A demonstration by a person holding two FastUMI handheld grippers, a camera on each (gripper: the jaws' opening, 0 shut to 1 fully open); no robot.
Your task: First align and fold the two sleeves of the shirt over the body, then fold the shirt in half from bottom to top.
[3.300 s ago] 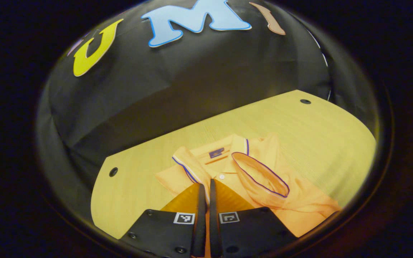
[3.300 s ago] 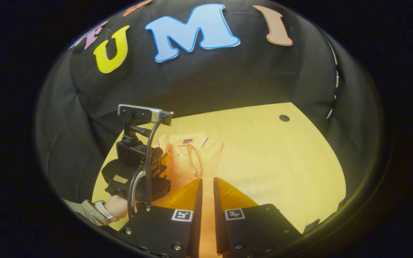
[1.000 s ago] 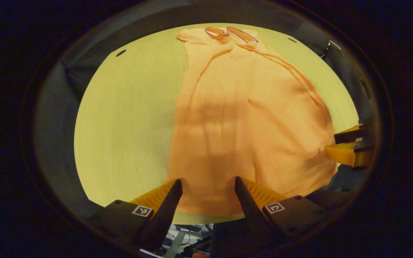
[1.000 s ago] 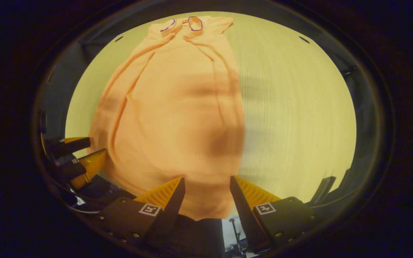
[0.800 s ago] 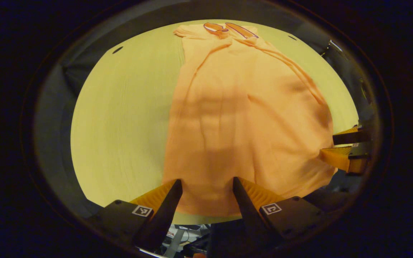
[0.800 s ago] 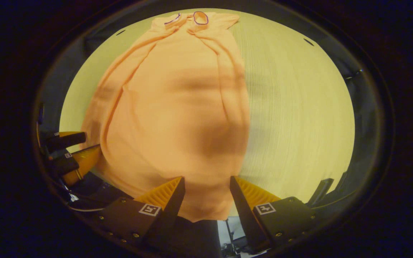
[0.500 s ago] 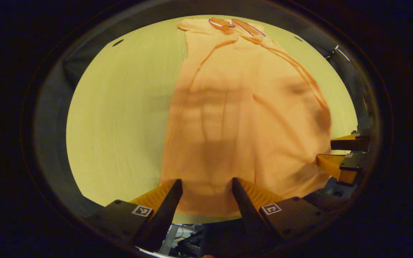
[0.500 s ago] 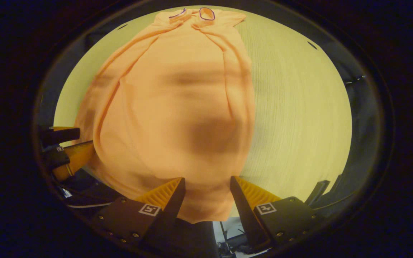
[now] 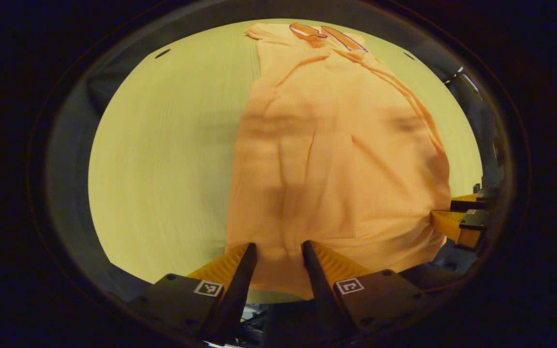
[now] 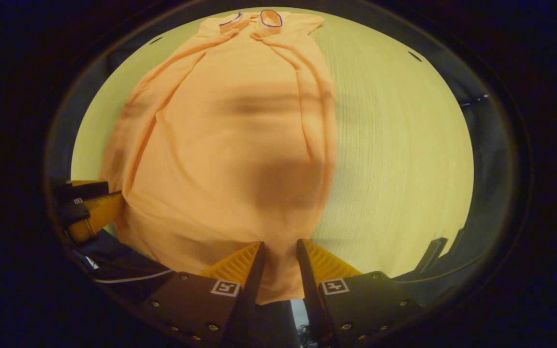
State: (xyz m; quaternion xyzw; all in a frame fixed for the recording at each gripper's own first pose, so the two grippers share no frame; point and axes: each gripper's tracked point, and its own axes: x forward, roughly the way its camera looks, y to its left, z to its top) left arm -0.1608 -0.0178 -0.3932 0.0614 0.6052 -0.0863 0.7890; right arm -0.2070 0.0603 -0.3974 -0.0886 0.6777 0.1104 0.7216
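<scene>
An orange shirt (image 9: 336,145) lies lengthwise on the light wooden table (image 9: 162,145), collar end far away and hem at the near edge. Its sleeves are folded onto the body, and their purple-trimmed cuffs (image 9: 307,30) show at the far end. My left gripper (image 9: 278,245) straddles the hem near the shirt's left corner, jaws narrowed with a gap still between them. In the right gripper view, my right gripper (image 10: 280,243) straddles the hem of the shirt (image 10: 230,145) at its right corner, jaws likewise narrowed with cloth between them. Each view shows the other gripper (image 9: 462,217) (image 10: 85,203) at the side.
Bare table (image 10: 394,145) lies on both sides of the shirt. Small dark holes (image 9: 162,53) (image 10: 415,56) mark its far corners. The hem hangs slightly over the near table edge, with dark floor and cables below.
Since 3.3 s ago both grippers left the collar end and came to the hem. In the last half second both sets of jaws have narrowed around the hem.
</scene>
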